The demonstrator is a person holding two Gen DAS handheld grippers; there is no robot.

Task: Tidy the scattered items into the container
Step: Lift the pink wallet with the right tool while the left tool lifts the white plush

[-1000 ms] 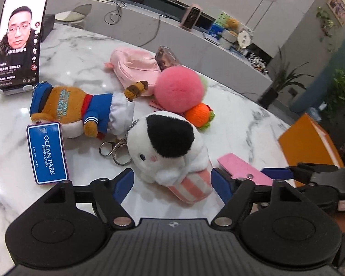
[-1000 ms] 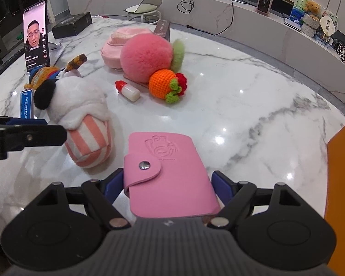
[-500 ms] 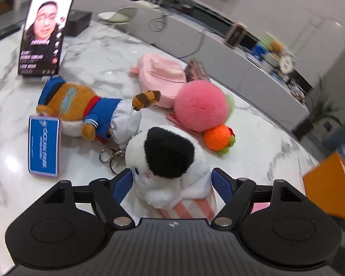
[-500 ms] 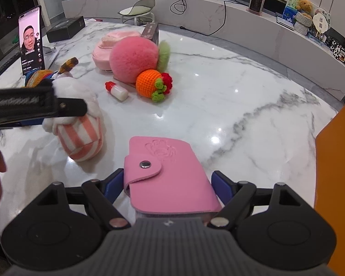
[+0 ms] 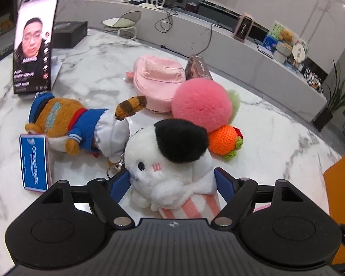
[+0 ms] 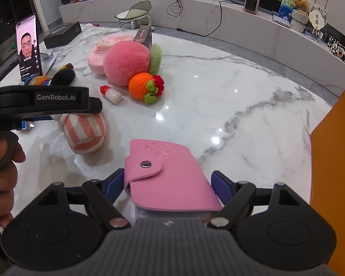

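Left wrist view: white plush toy [image 5: 170, 168] between prongs of spread left claw [image 5: 171, 181]

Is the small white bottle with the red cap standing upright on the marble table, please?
No, the small white bottle lies on its side on the marble table, just left of the orange crocheted toy.

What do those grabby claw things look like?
Each gripper, left and right, is matte black plastic with two round discs, silver screws, a ribbed middle part and blue fingertip pads. From the side, the left gripper shows white "GenRobot.AI" lettering. No cables or sleeves show.
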